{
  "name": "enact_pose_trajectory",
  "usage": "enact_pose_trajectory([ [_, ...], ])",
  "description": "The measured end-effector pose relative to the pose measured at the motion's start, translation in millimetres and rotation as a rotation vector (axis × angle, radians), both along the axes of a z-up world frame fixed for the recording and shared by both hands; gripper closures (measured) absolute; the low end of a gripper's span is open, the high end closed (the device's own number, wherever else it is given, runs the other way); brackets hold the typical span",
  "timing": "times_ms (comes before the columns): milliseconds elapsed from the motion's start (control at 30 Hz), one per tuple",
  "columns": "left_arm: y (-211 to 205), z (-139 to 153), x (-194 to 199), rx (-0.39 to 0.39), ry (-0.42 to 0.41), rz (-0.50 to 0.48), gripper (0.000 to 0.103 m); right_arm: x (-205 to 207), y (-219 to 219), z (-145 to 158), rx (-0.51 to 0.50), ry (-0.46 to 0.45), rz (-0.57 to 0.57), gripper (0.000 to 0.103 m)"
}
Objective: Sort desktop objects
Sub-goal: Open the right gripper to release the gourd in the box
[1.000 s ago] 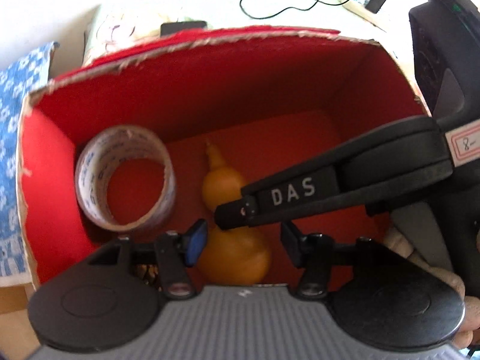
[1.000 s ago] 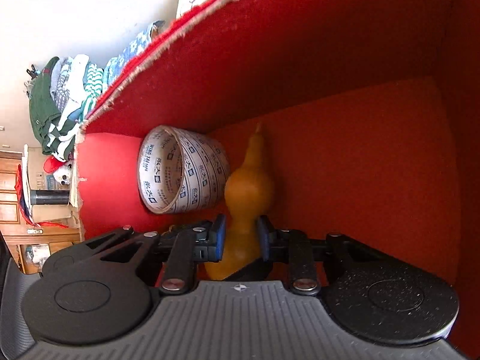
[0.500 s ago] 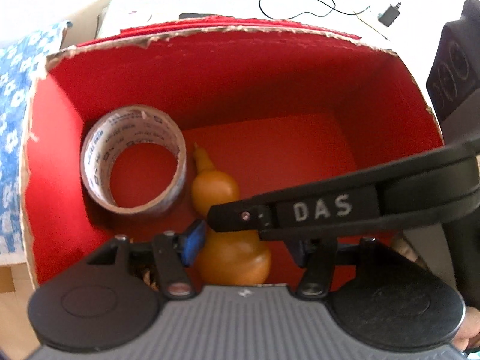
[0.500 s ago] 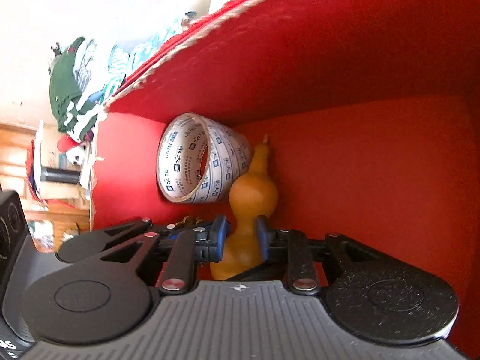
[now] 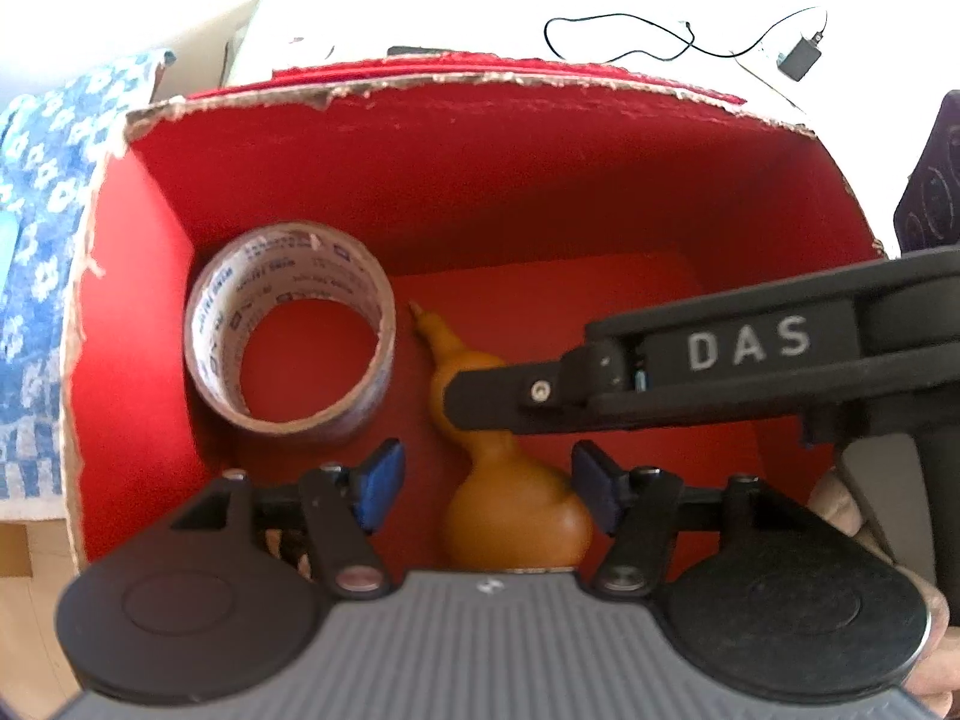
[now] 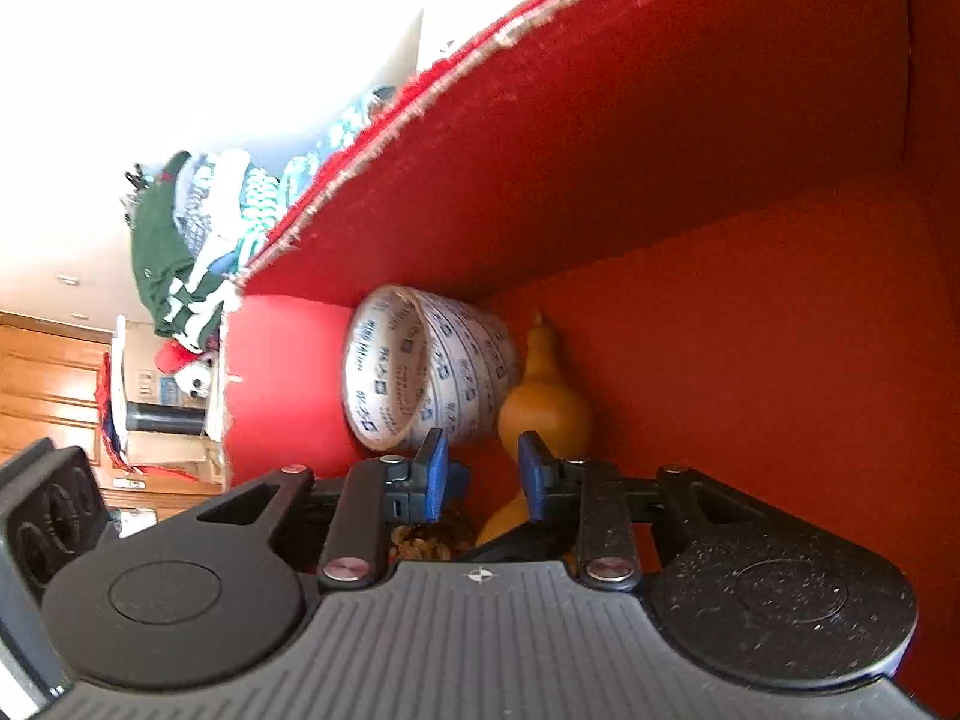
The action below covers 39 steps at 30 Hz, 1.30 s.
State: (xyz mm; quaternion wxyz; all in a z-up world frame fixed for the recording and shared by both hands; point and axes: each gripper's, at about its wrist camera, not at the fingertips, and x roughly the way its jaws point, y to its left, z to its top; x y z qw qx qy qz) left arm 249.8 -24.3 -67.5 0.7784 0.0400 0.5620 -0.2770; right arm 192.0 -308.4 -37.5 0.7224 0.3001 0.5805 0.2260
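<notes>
Glossy orange-brown gourd lay in red-lined cardboard box, long axis pointing away; left gripper jaws opening astride bulb; right gripper jaws opening, flanking gourd's neck, pads clear

We see a red cardboard box with torn, pale edges carrying the things on its red floor. On that floor a roll of clear packing tape with blue print stands on its edge near the left wall. Just beside it lies an orange-brown bottle gourd, its thin stem toward the far wall.
</notes>
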Motion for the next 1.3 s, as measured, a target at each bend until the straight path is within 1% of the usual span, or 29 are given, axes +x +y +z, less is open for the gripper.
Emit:
enact_pose_trajectory([
  [67,-1,1,-4,0.006,-0.018,-0.009,0.037,1,-1,0,0.005,0.009,-0.004,0.075],
  [133,-1,1,-5,0.007,-0.031,-0.022,0.036,2,-2,-1,0.013,0.021,0.019,0.077],
  [200,-12,-1,-4,0.009,-0.031,-0.027,0.036,6,7,-3,0.022,0.031,0.041,0.078],
  [267,-12,-2,-3,0.007,-0.03,-0.025,0.036,6,2,-3,0.033,0.036,0.036,0.078],
  [467,-15,-2,-2,0.008,-0.046,-0.031,0.035,3,0,0,0.086,0.006,0.018,0.077],
  [533,-16,-2,-4,0.01,-0.051,-0.034,0.034,3,0,1,0.08,0.0,0.017,0.076],
  [733,-21,-2,-6,0.018,-0.062,-0.041,0.033,4,4,1,0.065,0.005,0.008,0.069],
  [800,-21,-1,-6,0.009,-0.058,-0.051,0.028,4,10,1,0.06,0.006,0.005,0.065],
  [867,-21,0,-6,0.009,-0.064,-0.047,0.026,4,12,1,0.051,0.001,0.007,0.065],
  [967,-21,2,-8,0.03,-0.08,-0.039,0.024,4,14,2,0.038,-0.003,0.006,0.065],
  [1133,-21,6,-7,0.038,-0.082,-0.022,0.024,4,16,3,0.028,-0.012,0.006,0.065],
  [1300,-21,15,-12,0.067,-0.12,-0.007,0.025,5,18,4,0.026,-0.03,0.016,0.065],
])
